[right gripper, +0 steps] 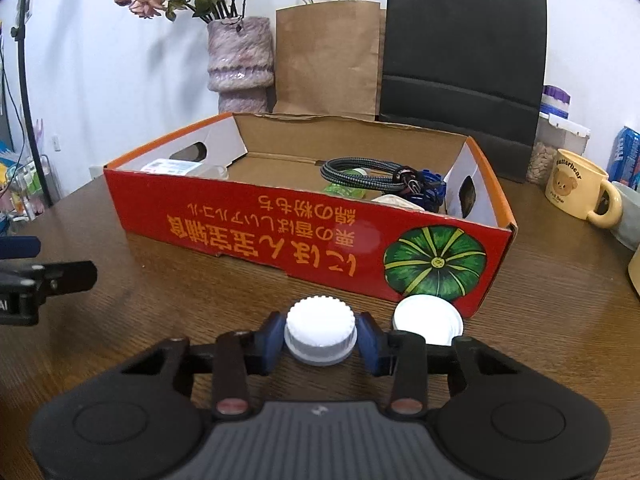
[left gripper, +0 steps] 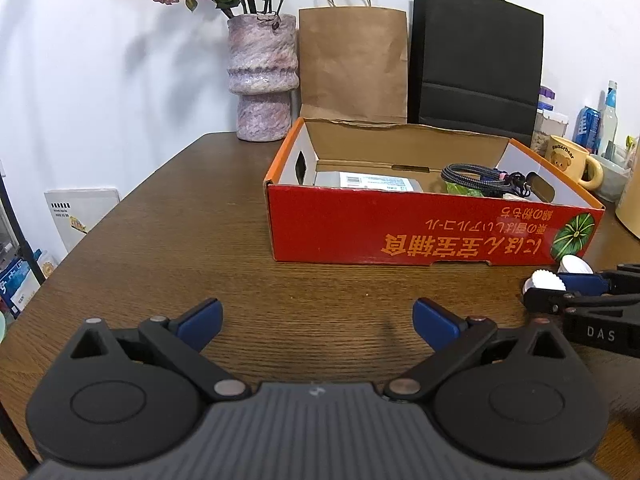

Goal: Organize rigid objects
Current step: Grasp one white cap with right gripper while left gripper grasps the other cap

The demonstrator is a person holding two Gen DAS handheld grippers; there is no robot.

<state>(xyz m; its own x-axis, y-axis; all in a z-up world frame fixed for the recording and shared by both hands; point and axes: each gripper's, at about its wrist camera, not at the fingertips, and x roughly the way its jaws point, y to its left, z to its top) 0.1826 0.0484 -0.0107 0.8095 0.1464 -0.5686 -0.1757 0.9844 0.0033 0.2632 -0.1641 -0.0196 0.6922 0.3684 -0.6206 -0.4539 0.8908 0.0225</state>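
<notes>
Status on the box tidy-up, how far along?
Done: cable and a labelled package already lie in the red box. In hand: right gripper shut on a white cap. Left: second cap on the table; left gripper open, empty.

Two white caps (right gripper: 320,330); one red box (right gripper: 280,236); two paper bags (right gripper: 328,60); one mug (right gripper: 576,188); perhaps one cable (right gripper: 364,174).

Behind, a vase of dried roses (left gripper: 262,76), brown bag (left gripper: 354,64), black bag (left gripper: 476,60), bear mug (right gripper: 578,188)
</notes>
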